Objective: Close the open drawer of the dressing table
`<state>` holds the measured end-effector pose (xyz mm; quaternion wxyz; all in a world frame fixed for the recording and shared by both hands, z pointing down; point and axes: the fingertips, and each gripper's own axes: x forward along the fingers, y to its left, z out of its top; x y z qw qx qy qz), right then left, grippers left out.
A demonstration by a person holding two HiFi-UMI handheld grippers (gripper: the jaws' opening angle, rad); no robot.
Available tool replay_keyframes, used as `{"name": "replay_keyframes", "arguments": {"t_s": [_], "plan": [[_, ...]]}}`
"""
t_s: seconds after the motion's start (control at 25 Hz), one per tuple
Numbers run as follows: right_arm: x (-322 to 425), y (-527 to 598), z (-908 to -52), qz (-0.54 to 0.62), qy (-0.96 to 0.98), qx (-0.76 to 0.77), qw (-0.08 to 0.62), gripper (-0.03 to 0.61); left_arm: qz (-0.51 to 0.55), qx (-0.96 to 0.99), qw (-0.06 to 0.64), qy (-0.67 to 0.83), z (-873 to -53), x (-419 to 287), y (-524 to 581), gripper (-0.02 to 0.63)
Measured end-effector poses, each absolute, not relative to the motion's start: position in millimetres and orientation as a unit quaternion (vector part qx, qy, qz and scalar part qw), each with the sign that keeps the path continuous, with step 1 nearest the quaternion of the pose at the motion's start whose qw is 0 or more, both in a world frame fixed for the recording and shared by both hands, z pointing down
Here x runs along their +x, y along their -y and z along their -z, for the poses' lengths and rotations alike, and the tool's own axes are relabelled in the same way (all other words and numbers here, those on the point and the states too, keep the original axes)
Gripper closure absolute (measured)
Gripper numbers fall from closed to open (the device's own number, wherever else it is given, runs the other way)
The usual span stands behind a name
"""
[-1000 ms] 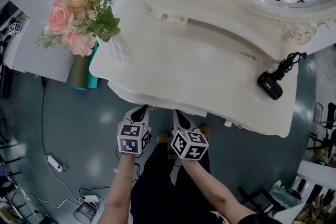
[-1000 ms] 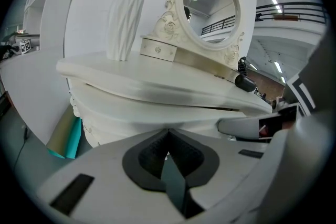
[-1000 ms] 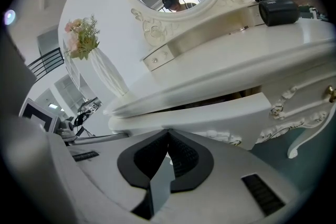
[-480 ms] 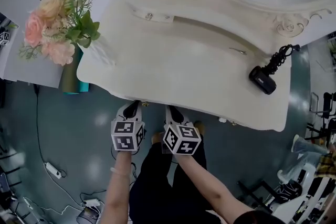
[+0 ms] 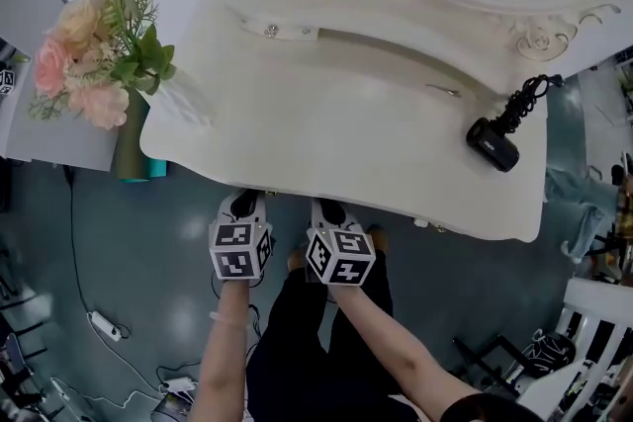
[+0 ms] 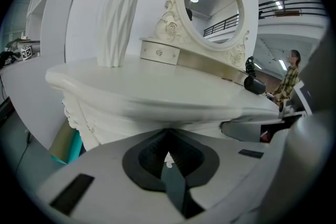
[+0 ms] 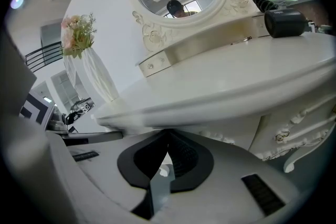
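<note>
so the drawer [image 6: 157, 122] looks basically home from here. it sits tucked under the near edge of the dressing table [image 5: 346, 128], and in the head view the overhang of the surface hides it completely, so i can't tell if it's flush or a hair proud. both tools are parked side by side at that near edge, left tongs [image 5: 244, 206] and right tongs [image 5: 329, 211], tips poking in under the lip. each gripper view shows its tongs clenched, pads meeting at the tip with nothing between them, noses right up at the white front panel. whether they actually touch it is too blurry to call. my take on doing this bit well: push with both noses at the same height and the same pressure so the drawer runs straight and doesn't rack to one side. go straight away from the body and ease off at the end instead of slamming, since the flower vase [image 5: 185, 101] at the left end and the black gadget with the coiled cord [image 5: 492, 141] on the right sit loose on top, and a thump could jiggle them. no need to open the tongs at all, it's a shove, not a grab.
</note>
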<state>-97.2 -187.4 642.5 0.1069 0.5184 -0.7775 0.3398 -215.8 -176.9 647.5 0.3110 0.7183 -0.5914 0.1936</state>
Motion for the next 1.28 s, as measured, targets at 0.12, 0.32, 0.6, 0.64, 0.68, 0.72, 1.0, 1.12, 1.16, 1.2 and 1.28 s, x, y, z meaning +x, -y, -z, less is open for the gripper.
{"name": "replay_keyframes", "arguments": {"t_s": [0.12, 0.32, 0.6, 0.64, 0.68, 0.72, 1.0, 1.12, 1.16, 1.2, 1.28], "plan": [[-97.1, 186.7, -642.8, -0.340, 0.780, 0.515, 0.106, 0.571, -0.185, 0.717, 0.315, 0.594, -646.9, -215.9, 176.3, 0.594], [-94.3, 181.8, -649.1, -0.351, 0.784, 0.498, 0.115, 0.571, -0.184, 0.719, 0.328, 0.585, -648.5, -213.6, 172.1, 0.594], [-89.2, 162.7, -633.9, -0.368, 0.807, 0.456, 0.077, 0.571, -0.205, 0.716, 0.352, 0.567, -664.5, -196.2, 132.9, 0.594], [-87.1, 158.3, -630.5, -0.385, 0.804, 0.450, 0.056, 0.571, -0.204, 0.716, 0.360, 0.562, -666.6, -192.0, 125.3, 0.594], [-84.3, 153.7, -626.7, -0.403, 0.800, 0.443, 0.031, 0.571, -0.201, 0.716, 0.368, 0.558, -667.4, -187.0, 118.3, 0.594], [-81.1, 149.1, -622.5, -0.417, 0.798, 0.435, 0.010, 0.571, -0.195, 0.717, 0.376, 0.553, -667.0, -181.5, 112.1, 0.594], [-59.8, 121.5, -597.6, -0.404, 0.812, 0.420, -0.028, 0.569, -0.174, 0.746, 0.385, 0.515, -644.4, -143.1, 90.1, 0.594], [-54.4, 104.1, -588.3, -0.420, 0.809, 0.410, -0.045, 0.571, -0.171, 0.765, 0.379, 0.491, -629.9, -124.1, 78.5, 0.594], [-53.1, 98.4, -585.8, -0.421, 0.808, 0.409, -0.046, 0.570, -0.172, 0.771, 0.377, 0.483, -625.5, -118.6, 74.1, 0.594], [-51.9, 93.4, -584.0, -0.420, 0.808, 0.411, -0.045, 0.569, -0.173, 0.777, 0.374, 0.476, -621.4, -114.0, 70.1, 0.594], [-48.4, 84.1, -580.9, -0.418, 0.805, 0.418, -0.041, 0.569, -0.175, 0.785, 0.369, 0.465, -613.0, -106.5, 63.8, 0.594]]}}
